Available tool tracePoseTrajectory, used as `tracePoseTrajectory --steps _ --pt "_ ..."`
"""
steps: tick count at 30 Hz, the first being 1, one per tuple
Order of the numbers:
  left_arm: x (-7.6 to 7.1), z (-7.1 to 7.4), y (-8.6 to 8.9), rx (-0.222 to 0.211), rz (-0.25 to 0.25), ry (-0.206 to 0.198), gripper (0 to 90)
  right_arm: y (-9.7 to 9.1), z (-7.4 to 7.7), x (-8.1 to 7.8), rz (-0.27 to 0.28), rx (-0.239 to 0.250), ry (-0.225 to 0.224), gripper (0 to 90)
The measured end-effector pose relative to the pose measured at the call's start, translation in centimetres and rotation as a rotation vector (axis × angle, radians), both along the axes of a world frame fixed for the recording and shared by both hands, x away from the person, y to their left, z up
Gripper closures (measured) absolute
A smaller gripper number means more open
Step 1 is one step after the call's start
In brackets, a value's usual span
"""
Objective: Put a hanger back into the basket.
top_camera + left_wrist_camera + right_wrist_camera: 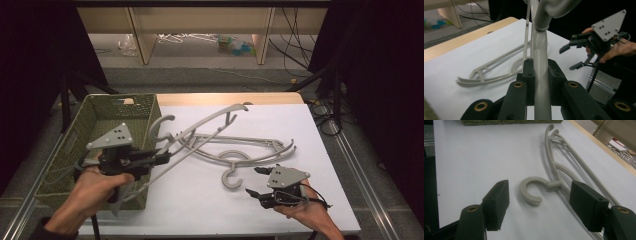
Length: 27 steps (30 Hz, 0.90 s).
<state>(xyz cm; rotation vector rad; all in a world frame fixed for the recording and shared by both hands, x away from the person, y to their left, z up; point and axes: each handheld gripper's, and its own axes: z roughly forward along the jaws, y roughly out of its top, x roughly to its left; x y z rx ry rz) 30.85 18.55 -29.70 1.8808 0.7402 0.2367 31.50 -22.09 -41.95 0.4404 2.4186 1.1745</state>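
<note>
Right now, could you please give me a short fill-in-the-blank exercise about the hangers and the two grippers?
1. The left gripper is shut on a grey ____.
2. The right gripper has its jaws ____.
3. The second hanger lies flat on the ____ table.
4. The basket left of the table is ____ in colour.

Missing words: hanger; open; white; green

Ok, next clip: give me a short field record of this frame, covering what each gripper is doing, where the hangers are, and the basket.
left gripper: shut on the lifted hanger, raised off the table beside the basket
right gripper: open, holding nothing, jaws pointing at the hook of the hanger on the table
hanger on the table: lying flat on the white table cover
basket: green woven, at the table's left edge, contents cannot be told
</note>
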Motion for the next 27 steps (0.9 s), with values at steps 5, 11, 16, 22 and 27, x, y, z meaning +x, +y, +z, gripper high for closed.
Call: tracePoseTrajectory --steps 5,11,16,22,27 --pt "1.0 0.9 3.8 -0.003 0.072 -0.010 79.0 0.1 -0.2 0.0 0.004 -0.008 0.015 32.8" --pt "2.1 1.4 7.4 0.043 0.151 -0.043 79.0 0.1 -0.3 0.0 0.024 -0.019 0.022 31.5" --pt "3.5 1.3 10.6 0.065 0.221 -0.045 79.0 0.2 -0.4 0.1 0.009 -0.003 0.021 30.1" --pt "4.8 0.3 13.6 0.075 0.274 -0.045 79.0 0.2 -0.6 0.1 0.009 -0.003 0.022 29.7" --pt "5.5 -0.7 15.4 0.096 0.289 -0.034 79.0 0.4 -0.7 0.2 0.018 -0.007 0.029 29.6"
